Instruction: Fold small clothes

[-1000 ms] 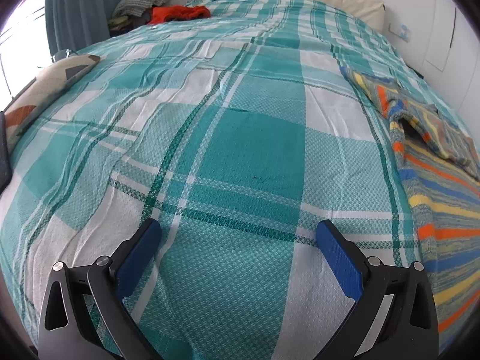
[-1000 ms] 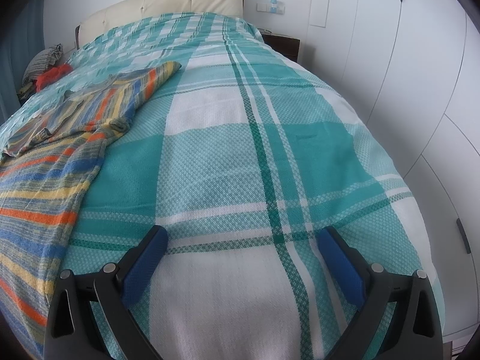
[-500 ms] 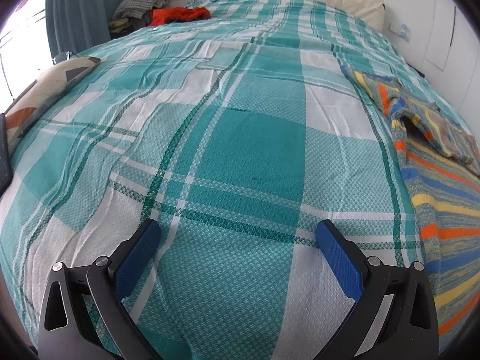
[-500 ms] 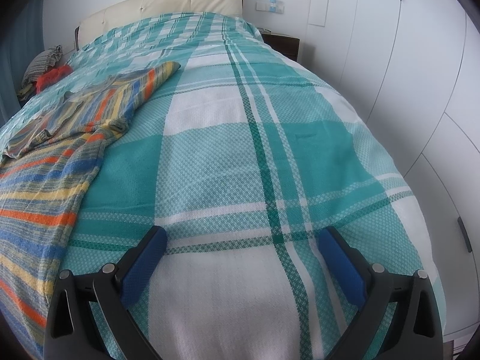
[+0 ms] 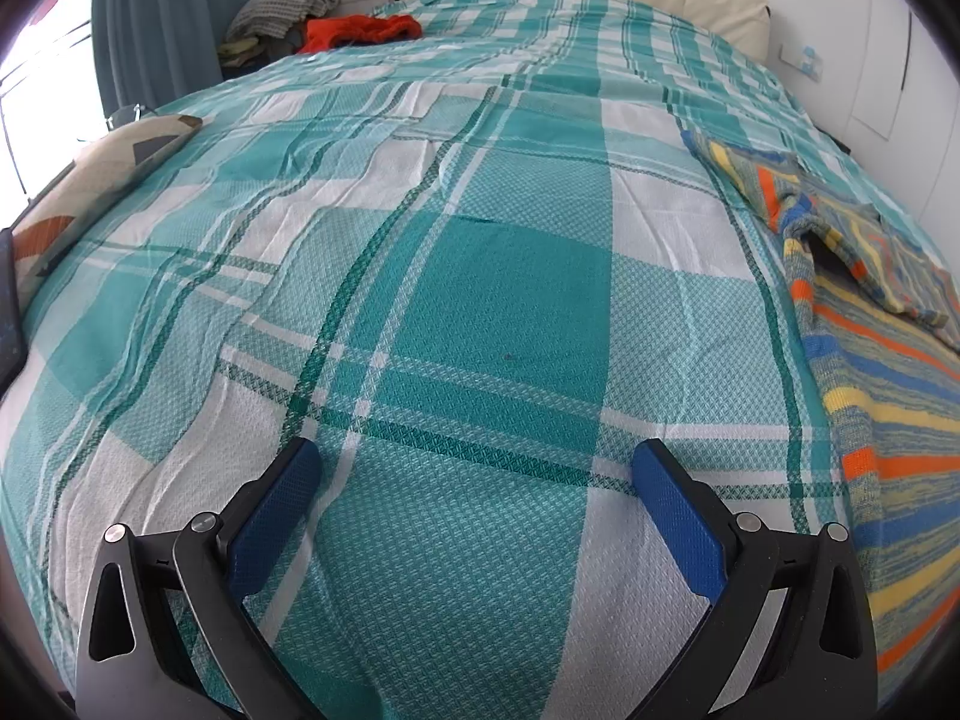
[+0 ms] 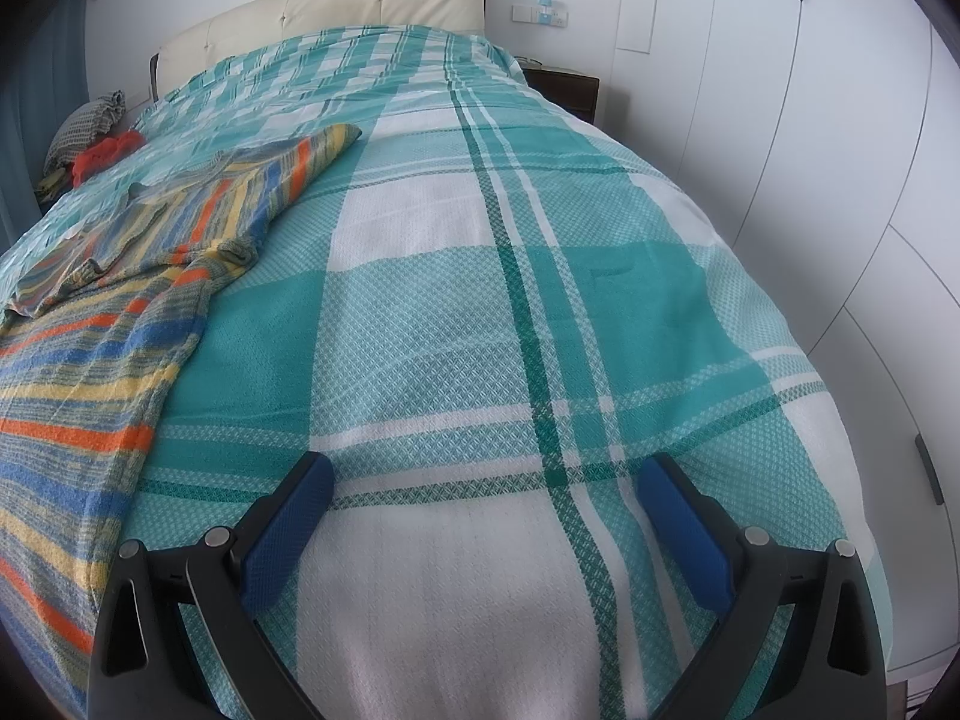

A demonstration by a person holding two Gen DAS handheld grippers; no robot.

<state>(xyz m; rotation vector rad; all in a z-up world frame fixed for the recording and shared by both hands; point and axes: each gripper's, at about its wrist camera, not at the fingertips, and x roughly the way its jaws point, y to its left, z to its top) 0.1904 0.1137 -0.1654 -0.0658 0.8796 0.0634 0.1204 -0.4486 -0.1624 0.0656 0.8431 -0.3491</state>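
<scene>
A striped shirt in blue, yellow and orange (image 5: pixel 882 396) lies spread on the bed at the right of the left wrist view, one sleeve folded over its body. It also shows at the left of the right wrist view (image 6: pixel 102 336). My left gripper (image 5: pixel 477 468) is open and empty over bare bedspread, left of the shirt. My right gripper (image 6: pixel 486 480) is open and empty over bare bedspread, right of the shirt.
The bed has a teal and white plaid bedspread (image 5: pixel 510 300) and a cream headboard (image 6: pixel 336 12). A red garment (image 5: pixel 360 30) and a grey pile (image 5: pixel 288 6) lie at the far left corner. A patterned cushion (image 5: pixel 90 180) sits at the left edge. White wardrobe doors (image 6: pixel 840 180) stand right.
Both grippers have shifted only slightly; the shirt sits a little further toward the edge of each view. Both stay open and empty.
</scene>
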